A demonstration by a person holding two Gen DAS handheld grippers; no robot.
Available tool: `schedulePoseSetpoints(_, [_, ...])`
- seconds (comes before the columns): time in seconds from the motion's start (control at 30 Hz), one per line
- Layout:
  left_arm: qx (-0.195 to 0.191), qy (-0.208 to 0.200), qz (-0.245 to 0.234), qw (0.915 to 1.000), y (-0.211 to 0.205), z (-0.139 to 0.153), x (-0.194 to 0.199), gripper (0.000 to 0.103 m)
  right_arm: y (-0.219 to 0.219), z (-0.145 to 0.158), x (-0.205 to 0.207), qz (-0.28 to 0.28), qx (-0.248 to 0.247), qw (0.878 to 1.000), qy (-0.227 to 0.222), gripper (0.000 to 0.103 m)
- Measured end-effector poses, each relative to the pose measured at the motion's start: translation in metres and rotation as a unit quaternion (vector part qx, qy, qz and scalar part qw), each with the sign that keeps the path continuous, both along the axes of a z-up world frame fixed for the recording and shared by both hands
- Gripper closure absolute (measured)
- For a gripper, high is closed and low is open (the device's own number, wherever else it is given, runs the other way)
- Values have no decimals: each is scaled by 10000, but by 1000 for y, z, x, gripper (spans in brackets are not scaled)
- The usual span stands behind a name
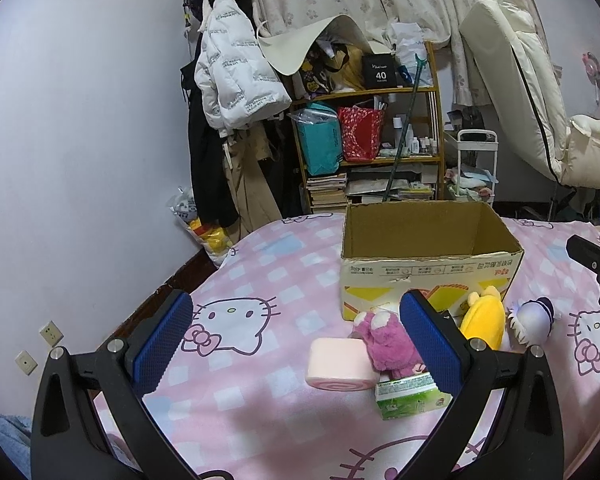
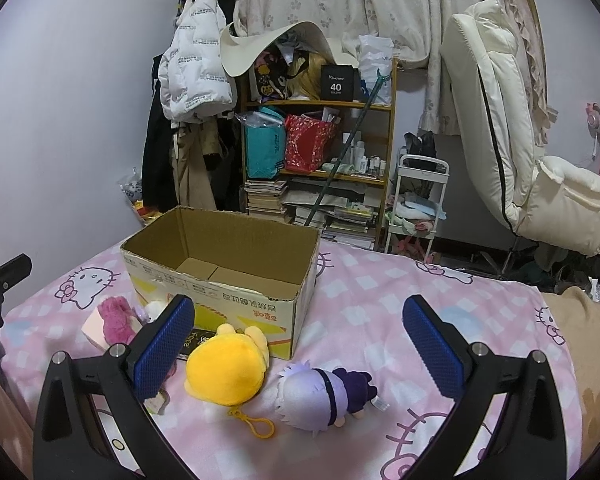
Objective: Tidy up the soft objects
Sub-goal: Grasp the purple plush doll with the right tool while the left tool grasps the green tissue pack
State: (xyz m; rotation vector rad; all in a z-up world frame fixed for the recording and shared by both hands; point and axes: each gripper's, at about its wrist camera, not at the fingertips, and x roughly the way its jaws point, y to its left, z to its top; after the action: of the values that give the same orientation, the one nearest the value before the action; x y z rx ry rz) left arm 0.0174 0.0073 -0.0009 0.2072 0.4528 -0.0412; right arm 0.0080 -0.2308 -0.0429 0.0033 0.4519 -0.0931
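An open, empty cardboard box point(image 1: 428, 268) point(image 2: 220, 280) stands on the pink Hello Kitty bedsheet point(image 1: 260, 280) point(image 2: 364, 300). In front of it lie a pink plush point(image 1: 384, 344) point(image 2: 116, 320), a pink roll-shaped cushion point(image 1: 338, 364), a green tissue pack point(image 1: 404, 394), a yellow plush point(image 1: 482, 320) point(image 2: 226, 368) with a keyring clip, and a white-and-purple doll point(image 1: 534, 316) point(image 2: 324, 392). My left gripper point(image 1: 296, 340) is open and empty above the sheet, left of the toys. My right gripper point(image 2: 298, 344) is open and empty, hovering over the yellow plush and the doll.
A cluttered wooden shelf point(image 1: 380, 128) point(image 2: 320, 152) and hanging coats point(image 1: 228, 80) stand behind the bed. A cream reclining chair point(image 2: 520, 140) is at the right, with a small white cart point(image 2: 416, 200) beside it. The wall point(image 1: 80, 140) borders the bed's left edge.
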Motion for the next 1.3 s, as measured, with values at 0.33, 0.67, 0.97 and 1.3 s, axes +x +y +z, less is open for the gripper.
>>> schedulePoseSetpoints(0.33, [-116,440,-263,9986,-20,-9,15,1,-21,-11,25,-180,419,9971,606,0])
schedulePoseSetpoints(0.67, [-77,1129,-582,9919,-53,-37,32,1,-55,-37,56,-465,998,9840,1402,0])
schedulePoseSetpoints(0.97, [107,1793,-763,9808,-72,-71,45,1,-75,-70,77,-720,1340,9662,2083,6])
schedulePoseSetpoints(1.3, [209,2392,-824,9672,-79,-97,55,1,-73,-100,90,-691,1392,9514,2658,6])
